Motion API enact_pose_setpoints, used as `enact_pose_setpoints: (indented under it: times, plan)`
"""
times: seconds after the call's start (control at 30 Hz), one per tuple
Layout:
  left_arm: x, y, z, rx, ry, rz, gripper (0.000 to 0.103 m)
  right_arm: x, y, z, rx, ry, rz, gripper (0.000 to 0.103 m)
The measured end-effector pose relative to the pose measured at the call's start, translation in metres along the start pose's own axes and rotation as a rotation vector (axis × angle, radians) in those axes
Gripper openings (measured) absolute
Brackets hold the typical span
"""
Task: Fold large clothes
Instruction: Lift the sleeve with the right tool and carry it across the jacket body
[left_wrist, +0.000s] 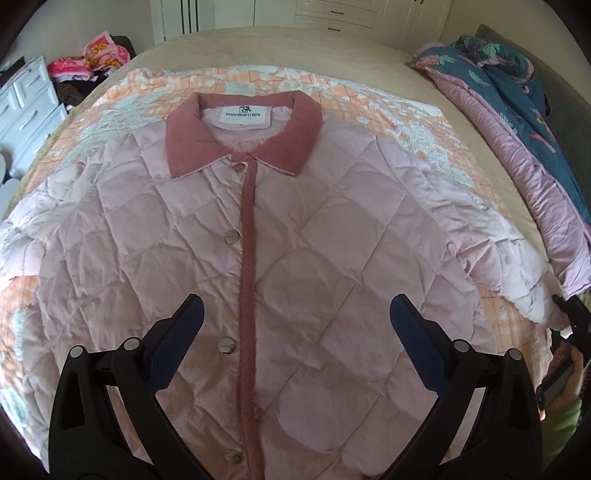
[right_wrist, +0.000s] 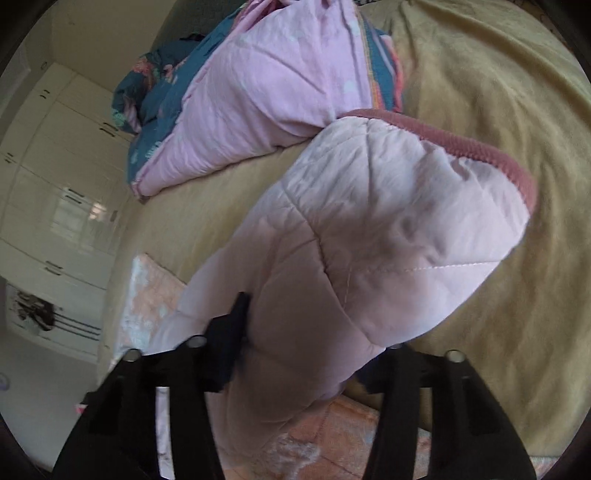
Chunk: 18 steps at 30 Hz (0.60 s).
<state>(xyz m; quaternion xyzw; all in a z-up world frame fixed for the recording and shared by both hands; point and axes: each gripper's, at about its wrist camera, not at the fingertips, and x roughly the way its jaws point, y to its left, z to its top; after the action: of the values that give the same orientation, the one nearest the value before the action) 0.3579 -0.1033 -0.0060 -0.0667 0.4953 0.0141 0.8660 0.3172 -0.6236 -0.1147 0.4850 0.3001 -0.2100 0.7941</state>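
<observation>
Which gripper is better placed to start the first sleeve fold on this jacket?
Right. The right gripper already grips the pink sleeve near its cuff. The left gripper hangs open over the jacket front, holding nothing.

Soft daylight fills both views, fairly even and without hard shadows. In the left wrist view a faint shadow falls on the quilted jacket (left_wrist: 295, 240) between the gripper fingers. Glare gleams on the glossy wardrobe doors (right_wrist: 74, 206) in the right wrist view, which is motion-blurred, especially low down. Both frames bulge strongly, with dark vignetted corners and curved edges.
</observation>
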Motion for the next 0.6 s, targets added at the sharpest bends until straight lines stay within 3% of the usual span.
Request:
enact_pose_setpoints:
  times: [0.17, 0.6]
  plan:
    - [-0.018, 0.01, 0.007, -0.021, -0.039, 0.012, 0.095, -0.027, 0.042, -0.001, -0.154, -0.063, 0.061, 0.023]
    - [-0.062, 0.048, 0.025, -0.061, -0.107, -0.033, 0.095, -0.107, 0.165, -0.021, -0.452, -0.155, 0.206, 0.019]
